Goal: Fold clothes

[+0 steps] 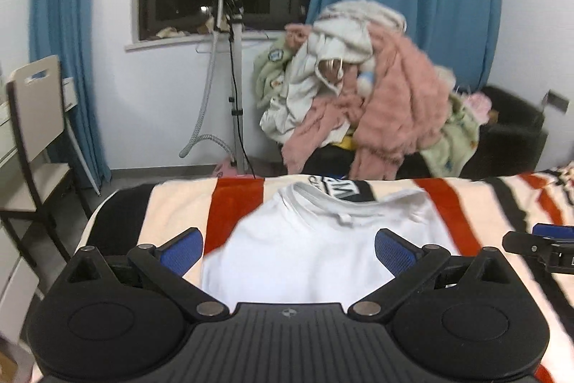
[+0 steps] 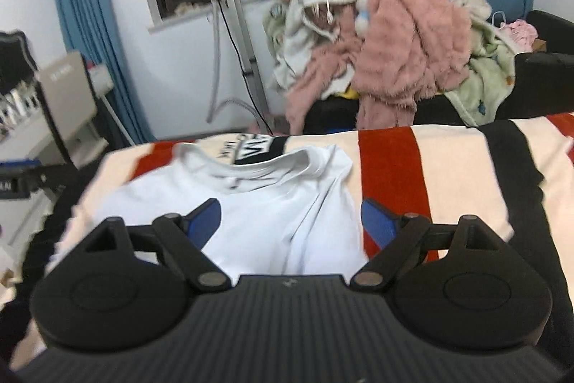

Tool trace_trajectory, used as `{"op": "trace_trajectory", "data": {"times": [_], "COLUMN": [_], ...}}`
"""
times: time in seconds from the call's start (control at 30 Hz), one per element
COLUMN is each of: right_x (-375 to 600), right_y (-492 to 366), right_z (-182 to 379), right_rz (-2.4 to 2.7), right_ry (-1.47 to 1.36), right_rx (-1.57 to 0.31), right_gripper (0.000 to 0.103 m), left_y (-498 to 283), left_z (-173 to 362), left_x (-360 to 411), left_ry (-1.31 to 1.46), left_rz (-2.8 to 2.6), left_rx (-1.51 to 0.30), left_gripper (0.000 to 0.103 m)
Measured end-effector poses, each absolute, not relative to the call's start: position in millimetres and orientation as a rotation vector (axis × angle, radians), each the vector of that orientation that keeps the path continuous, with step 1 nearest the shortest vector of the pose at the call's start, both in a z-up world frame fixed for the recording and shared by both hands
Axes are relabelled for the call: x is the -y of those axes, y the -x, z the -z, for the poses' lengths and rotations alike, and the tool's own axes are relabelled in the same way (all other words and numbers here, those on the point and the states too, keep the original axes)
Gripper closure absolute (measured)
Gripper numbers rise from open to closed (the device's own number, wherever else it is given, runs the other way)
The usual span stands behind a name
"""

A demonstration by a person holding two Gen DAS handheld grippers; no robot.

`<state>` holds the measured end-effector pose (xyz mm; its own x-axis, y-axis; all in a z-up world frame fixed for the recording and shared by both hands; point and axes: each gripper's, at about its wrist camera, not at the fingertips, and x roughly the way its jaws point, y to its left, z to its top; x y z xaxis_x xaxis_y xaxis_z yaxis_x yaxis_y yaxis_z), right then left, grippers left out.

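A white T-shirt [image 1: 315,239] lies on the striped blanket [image 1: 477,214], its collar away from me and a black printed panel showing inside the neck. My left gripper [image 1: 288,252] is open and empty, its blue pads spread above the shirt's middle. The right gripper shows at the right edge of the left wrist view [image 1: 541,243]. In the right wrist view the same shirt [image 2: 272,200] lies partly folded and wrinkled on the blanket [image 2: 448,174]. My right gripper [image 2: 290,221] is open and empty over the shirt's near part.
A heap of pink, white and green clothes [image 1: 369,85] covers a dark armchair behind the bed. A garment steamer stand [image 1: 233,78] is by the window. A beige chair [image 1: 32,117] stands at the left. Blue curtains hang on both sides.
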<state>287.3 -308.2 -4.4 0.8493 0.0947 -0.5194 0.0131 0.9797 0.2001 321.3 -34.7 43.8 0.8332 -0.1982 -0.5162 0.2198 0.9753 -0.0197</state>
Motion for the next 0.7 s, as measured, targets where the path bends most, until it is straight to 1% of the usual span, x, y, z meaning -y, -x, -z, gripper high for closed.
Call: {"op": "trace_trajectory", "data": {"times": [0.23,0.37,0.5,0.63,0.7], "right_x": [287.8,280.9,274.5,269.0,266.1], "right_y": [-160.4,-116.5,-89.5,-72.0,-66.2], "right_z": [-24.7,-40.3,-54.1,-54.8,-47.0], "right_rz": [-0.042,-0.022,-0.001,-0.025,-0.041], "right_ry": [-0.194,-0.221,-0.267,-0.339,-0.361], "right_rx": [-0.444,-0.399,-0.366,-0.352,-0.349], "right_gripper": [0.017,0.017,0.017,0.017,0.017], "left_y": [-177.0,-124.2,-100.9,-106.0,-109.9], "left_z": [-68.8,-90.0,-105.7,-107.9,-101.9], "left_x": [16.9,7.2,-10.8,-36.0,-48.4], "left_ry": [0.039,0.036,0.09,0.294,0.384], "left_rz": [0.188,0.157,0.122,0.078,0.071], "left_rx": [-0.472,-0.441,-0.452,-0.531,-0.547], "left_gripper": [0.0,0.0,0.0,0.0,0.003]}}
